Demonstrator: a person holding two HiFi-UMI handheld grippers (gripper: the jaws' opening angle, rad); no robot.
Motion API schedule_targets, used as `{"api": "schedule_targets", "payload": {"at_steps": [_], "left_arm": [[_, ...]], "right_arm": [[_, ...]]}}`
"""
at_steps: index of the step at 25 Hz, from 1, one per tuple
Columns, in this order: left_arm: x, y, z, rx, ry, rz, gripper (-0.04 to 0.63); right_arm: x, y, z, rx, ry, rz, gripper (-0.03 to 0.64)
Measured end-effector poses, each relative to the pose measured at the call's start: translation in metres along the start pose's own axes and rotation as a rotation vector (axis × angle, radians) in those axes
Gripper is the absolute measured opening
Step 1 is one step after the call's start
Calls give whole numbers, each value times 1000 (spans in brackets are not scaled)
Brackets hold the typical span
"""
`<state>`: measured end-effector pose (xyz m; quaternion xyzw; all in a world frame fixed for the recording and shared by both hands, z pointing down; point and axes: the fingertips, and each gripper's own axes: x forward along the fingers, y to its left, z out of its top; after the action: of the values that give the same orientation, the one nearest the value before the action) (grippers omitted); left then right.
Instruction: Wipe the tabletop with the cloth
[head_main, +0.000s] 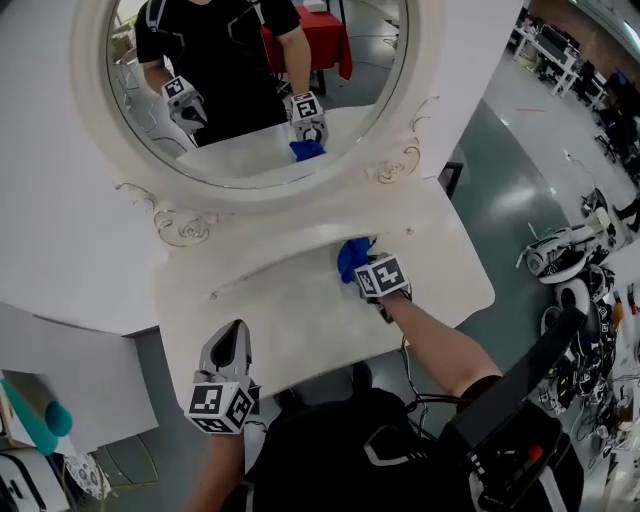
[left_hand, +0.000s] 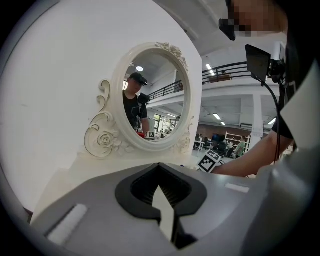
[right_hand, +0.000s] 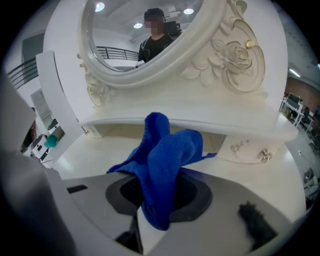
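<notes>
A blue cloth (head_main: 351, 258) lies bunched at the back of the white tabletop (head_main: 280, 320), just under the oval mirror (head_main: 250, 90). My right gripper (head_main: 365, 272) is shut on it. In the right gripper view the cloth (right_hand: 167, 160) sticks up out of the right gripper (right_hand: 159, 197) and droops over the jaws, above the tabletop (right_hand: 100, 150). My left gripper (head_main: 234, 332) hovers at the table's front left edge, away from the cloth. In its own view the left gripper (left_hand: 160, 172) has its jaws together with nothing between them.
A small drawer with a knob (right_hand: 264, 155) sits under the mirror shelf at the right. The table's right edge drops to grey floor with white machines (head_main: 575, 260). A teal object (head_main: 45, 420) lies low on the left. The mirror reflects the person and both grippers.
</notes>
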<state>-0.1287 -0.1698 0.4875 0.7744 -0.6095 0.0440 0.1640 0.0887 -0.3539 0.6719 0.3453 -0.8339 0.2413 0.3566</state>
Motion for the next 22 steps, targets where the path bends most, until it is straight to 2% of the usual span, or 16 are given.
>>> {"api": "schedule_targets", "payload": {"at_steps": [5,10,16,22], "left_arm": [[-5,-3,-5,-5,9,27,8],[-7,-3,-5,-3,14,24,6],[-4,-8,-1,-1,4,-1,6],[3,-17,-3,12,16,-65,6]], "right_arm": [[20,-16,-3,-19,57,-15,112],[12,-10,-19,-33,84,17,112],[-20,8,-63,3,99,34,112],[-53,29,-110,37,119,42,112]]}}
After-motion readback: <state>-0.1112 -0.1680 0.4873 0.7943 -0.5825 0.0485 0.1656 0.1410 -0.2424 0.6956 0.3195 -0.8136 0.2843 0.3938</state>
